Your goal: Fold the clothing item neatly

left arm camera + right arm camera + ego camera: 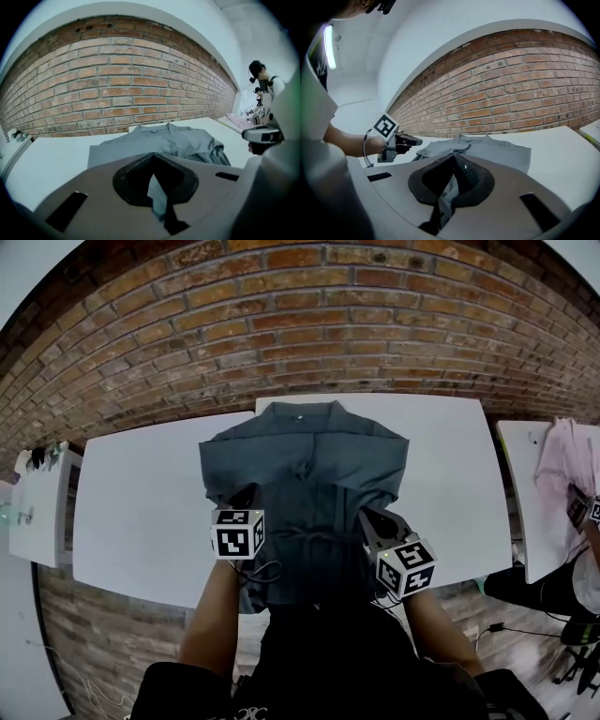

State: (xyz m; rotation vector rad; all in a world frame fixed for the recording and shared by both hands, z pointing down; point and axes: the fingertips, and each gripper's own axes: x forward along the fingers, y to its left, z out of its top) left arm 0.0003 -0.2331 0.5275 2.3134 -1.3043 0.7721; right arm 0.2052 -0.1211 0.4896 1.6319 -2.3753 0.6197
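A grey collared garment [305, 460] lies on the white table [141, 502], collar at the far side, its near part bunched and hanging over the front edge. My left gripper [246, 501] is at the garment's near left and is shut on a fold of grey cloth [157, 192]. My right gripper [371, 523], at the near right, is shut on another grey fold [446, 192]. In the right gripper view the left gripper [404, 139] hovers just left of the garment [492, 149].
A brick wall [309, 315] runs behind the table. A second white table [534, 512] at the right carries pink clothing [572, 460], with another person [263, 79] working there. A white shelf unit [37, 507] stands at the left. Cables lie on the floor at the right.
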